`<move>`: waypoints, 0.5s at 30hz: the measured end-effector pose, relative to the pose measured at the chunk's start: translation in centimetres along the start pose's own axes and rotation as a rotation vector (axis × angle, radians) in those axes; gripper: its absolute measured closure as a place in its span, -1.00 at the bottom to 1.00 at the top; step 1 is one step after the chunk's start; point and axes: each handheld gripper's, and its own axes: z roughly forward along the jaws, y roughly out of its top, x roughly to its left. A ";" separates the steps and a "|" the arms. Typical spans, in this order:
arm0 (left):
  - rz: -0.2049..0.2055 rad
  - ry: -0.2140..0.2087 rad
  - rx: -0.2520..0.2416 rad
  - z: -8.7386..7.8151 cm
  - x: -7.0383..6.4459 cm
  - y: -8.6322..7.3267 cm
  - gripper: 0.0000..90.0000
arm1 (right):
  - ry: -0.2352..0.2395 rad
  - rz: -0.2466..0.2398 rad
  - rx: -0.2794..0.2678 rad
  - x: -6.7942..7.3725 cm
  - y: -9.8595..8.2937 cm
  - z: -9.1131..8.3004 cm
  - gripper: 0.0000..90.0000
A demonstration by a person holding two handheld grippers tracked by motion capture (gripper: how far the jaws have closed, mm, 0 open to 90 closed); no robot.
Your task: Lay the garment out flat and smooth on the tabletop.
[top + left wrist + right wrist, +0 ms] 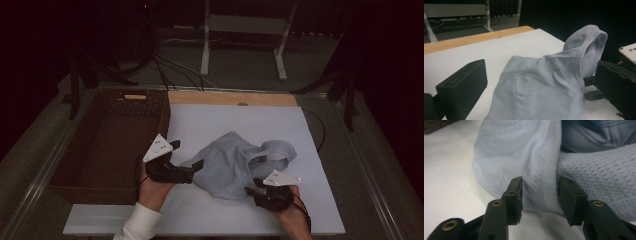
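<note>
A light blue-grey knit garment (235,167) lies crumpled in the middle of the white board (210,120), with a strap loop raised at its right. My left gripper (187,155) is at the garment's left edge, jaws wide open. In the left gripper view the garment (544,87) lies between those spread jaws of my left gripper (539,75). My right gripper (252,188) is at the garment's near right edge. In the right gripper view my right gripper (540,183) stands open, with the ribbed hem (550,170) of the garment between its jaws, not pinched.
A brown wicker basket (107,145) stands empty left of the board. A wooden strip (230,98) runs along the board's far edge. A white metal stand (205,45) and cables are on the floor beyond the table.
</note>
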 end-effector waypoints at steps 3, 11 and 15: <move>-0.001 0.000 0.000 0.0 0.0 0.0 -0.99 | 0.000 -0.011 0.013 0.1 0.0 0.2 0.42; -0.002 0.001 -0.001 -0.1 0.1 0.0 -0.99 | 0.013 -0.021 0.011 0.1 0.0 -0.1 0.93; -0.002 0.001 -0.002 -0.1 0.1 0.0 -0.99 | 0.010 -0.020 -0.013 0.1 0.2 -0.7 0.95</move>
